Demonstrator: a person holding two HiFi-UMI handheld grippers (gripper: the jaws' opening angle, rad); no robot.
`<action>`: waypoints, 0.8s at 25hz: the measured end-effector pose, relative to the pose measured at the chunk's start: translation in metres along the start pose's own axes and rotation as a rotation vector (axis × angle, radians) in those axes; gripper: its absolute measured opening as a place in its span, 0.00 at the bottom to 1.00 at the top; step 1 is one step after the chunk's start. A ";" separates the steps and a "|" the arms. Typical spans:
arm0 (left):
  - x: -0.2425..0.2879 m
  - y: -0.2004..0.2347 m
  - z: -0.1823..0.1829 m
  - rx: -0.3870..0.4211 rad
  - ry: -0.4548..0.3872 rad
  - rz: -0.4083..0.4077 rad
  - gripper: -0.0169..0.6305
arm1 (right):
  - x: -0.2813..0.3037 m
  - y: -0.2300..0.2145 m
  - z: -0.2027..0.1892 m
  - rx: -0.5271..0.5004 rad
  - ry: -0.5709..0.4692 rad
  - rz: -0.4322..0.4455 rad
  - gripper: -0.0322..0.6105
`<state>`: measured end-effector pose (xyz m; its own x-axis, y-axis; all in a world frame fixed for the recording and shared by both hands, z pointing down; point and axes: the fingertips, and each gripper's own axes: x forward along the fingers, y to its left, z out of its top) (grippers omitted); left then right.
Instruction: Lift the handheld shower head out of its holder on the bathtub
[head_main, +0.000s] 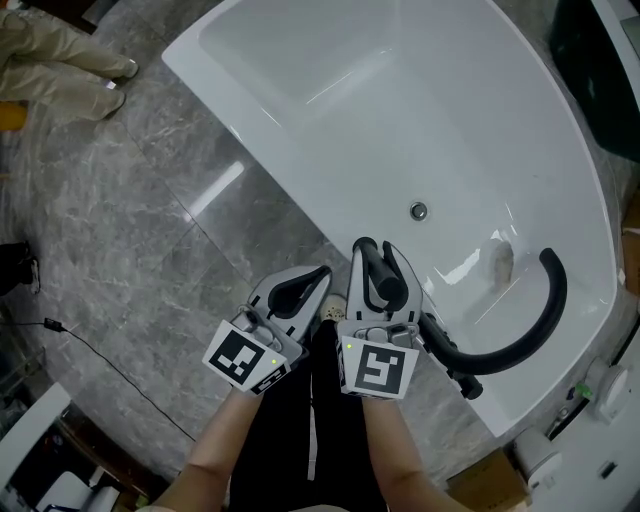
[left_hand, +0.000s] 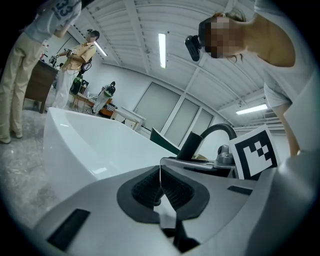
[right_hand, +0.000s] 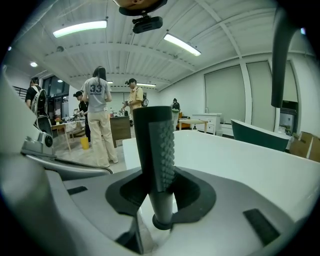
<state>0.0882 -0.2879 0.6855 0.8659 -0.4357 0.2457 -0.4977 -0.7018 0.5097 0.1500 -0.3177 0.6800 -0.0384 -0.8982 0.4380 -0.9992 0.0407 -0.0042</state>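
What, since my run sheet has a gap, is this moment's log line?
right gripper: shut on shower head | left gripper: shut, empty | shower head: upright at rim of bathtub

The handheld shower head (right_hand: 156, 150), a dark stick-shaped unit with a nubbed face down one side, stood upright. Its lower end was seated in the round dark holder (right_hand: 161, 223) on the near rim of the white bathtub (head_main: 225, 95).

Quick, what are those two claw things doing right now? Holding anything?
The left gripper is closed, holding nothing.
The right gripper is closed on the black shower head.
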 end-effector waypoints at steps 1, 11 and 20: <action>0.000 -0.001 -0.001 0.000 0.002 -0.001 0.04 | 0.000 0.000 0.000 -0.003 0.001 0.001 0.26; 0.001 -0.011 0.006 0.011 -0.004 -0.004 0.04 | 0.002 -0.002 -0.001 -0.001 0.037 0.015 0.25; -0.012 -0.016 0.022 0.024 -0.027 0.011 0.04 | -0.006 0.000 0.018 -0.002 0.006 0.004 0.25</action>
<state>0.0849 -0.2843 0.6566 0.8591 -0.4583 0.2281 -0.5082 -0.7103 0.4870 0.1497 -0.3199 0.6612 -0.0428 -0.8955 0.4430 -0.9990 0.0455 -0.0045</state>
